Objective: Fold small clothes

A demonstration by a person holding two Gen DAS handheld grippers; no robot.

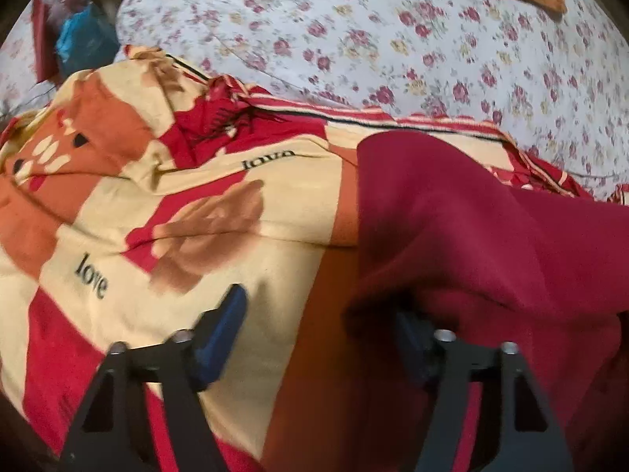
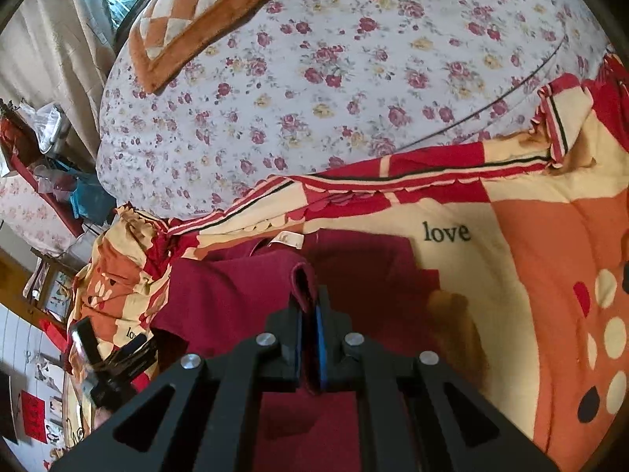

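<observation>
A dark red garment [image 1: 464,228] lies on a red, cream and orange quilt printed "love" [image 1: 236,244]. My left gripper [image 1: 318,326] is open; its left finger [image 1: 226,326] is bare over the quilt, and the garment's edge drapes over the right finger. In the right wrist view the garment [image 2: 228,291] lies spread with a cream neck label [image 2: 289,239] at its far edge. My right gripper [image 2: 309,306] is shut on a raised fold of the garment. The left gripper [image 2: 114,358] shows at the garment's left edge.
A floral bedsheet [image 2: 334,78] covers the bed beyond the quilt [image 2: 530,244]. An orange and white checked cushion [image 2: 196,11] lies at the far end. Cluttered furniture and a curtain [image 2: 43,78] stand beside the bed on the left.
</observation>
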